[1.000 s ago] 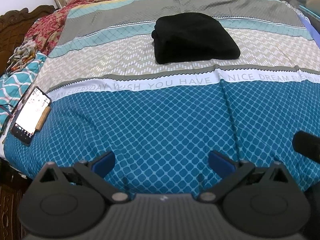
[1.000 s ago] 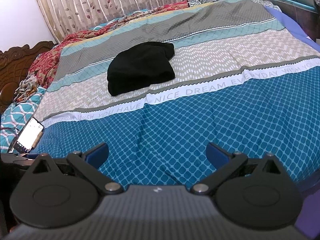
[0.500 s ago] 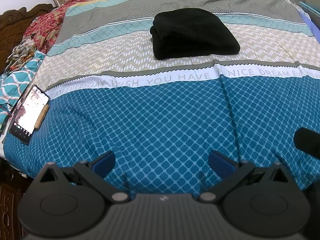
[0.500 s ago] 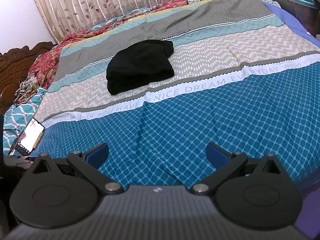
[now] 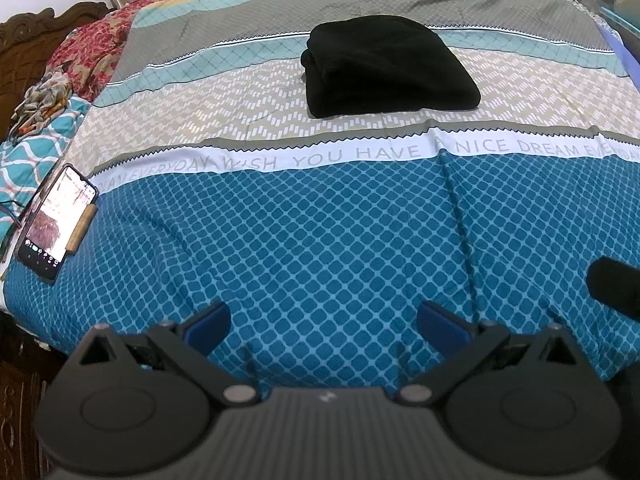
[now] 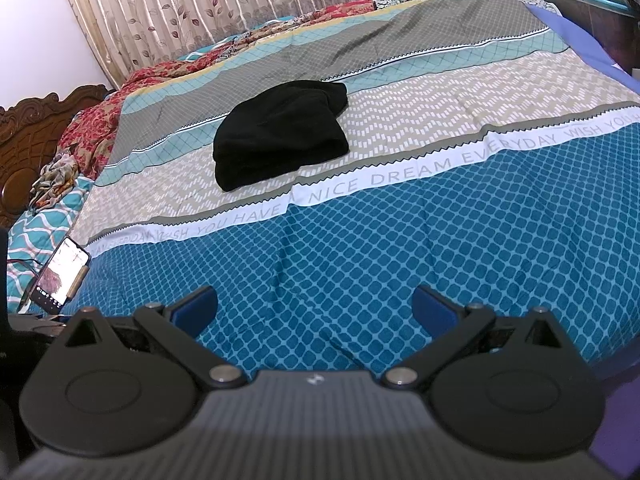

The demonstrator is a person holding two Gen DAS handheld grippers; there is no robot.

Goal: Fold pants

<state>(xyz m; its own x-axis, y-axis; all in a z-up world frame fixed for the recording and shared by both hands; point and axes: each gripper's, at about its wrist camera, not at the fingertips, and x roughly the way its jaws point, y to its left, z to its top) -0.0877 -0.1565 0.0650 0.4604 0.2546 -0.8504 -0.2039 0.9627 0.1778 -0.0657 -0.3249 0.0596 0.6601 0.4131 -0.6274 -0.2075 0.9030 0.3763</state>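
Pants (image 5: 386,74), black, lie folded into a thick bundle on the bed (image 5: 320,240), well ahead of both grippers, resting on the beige zigzag band and reaching onto the pale teal band beyond it. From my left gripper (image 5: 323,323) they sit straight ahead and slightly right; from my right gripper (image 6: 314,307) they sit ahead and to the left (image 6: 280,136).

Left gripper: jaws spread wide, blue pads (image 5: 208,326) apart, nothing held, only teal diamond bedcover below. Right gripper: same, jaws wide, pads (image 6: 196,306) empty, above the same teal section.

Phone (image 5: 56,220), screen lit, lies ahead-left of my left gripper at the bed's edge; the right view catches it too (image 6: 60,276), far left.

Left view only: a dark rounded object (image 5: 614,286) at the right margin; I cannot tell what it is. Right view only: leaf-print curtains (image 6: 240,8) behind the bed, white wall (image 6: 40,32), more of the carved wooden headboard (image 6: 28,136), and a blue-violet sheet edge (image 6: 580,36) far right. Both views show the crumpled red floral cloth (image 6: 96,128) far ahead-left.
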